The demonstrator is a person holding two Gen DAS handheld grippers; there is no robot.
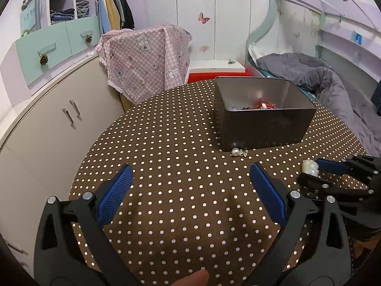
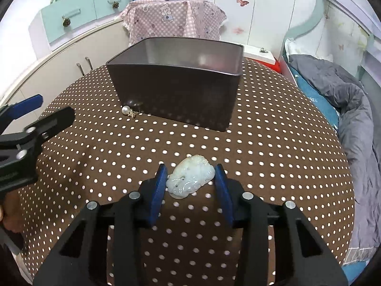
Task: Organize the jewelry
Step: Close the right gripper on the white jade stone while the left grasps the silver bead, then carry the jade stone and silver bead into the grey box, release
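A pale carved jade pendant (image 2: 190, 177) lies between the blue pads of my right gripper (image 2: 190, 174), whose jaws press on both its sides just over the dotted cloth. From the left wrist view the pendant (image 1: 309, 166) shows at the tips of my right gripper (image 1: 318, 166). A dark metal box (image 2: 176, 93) stands behind it; the left wrist view shows the box (image 1: 262, 128) with red beads and other jewelry (image 1: 260, 106) inside. A pearl earring (image 1: 237, 152) lies in front of the box, also in the right wrist view (image 2: 128, 112). My left gripper (image 1: 190, 178) is open and empty over bare cloth.
The round table (image 1: 166, 143) has a brown cloth with white dots. A chair draped in pink checked fabric (image 1: 147, 57) stands behind it. A beige cabinet (image 1: 47, 124) is to the left and a bed with a grey duvet (image 2: 345, 100) to the right.
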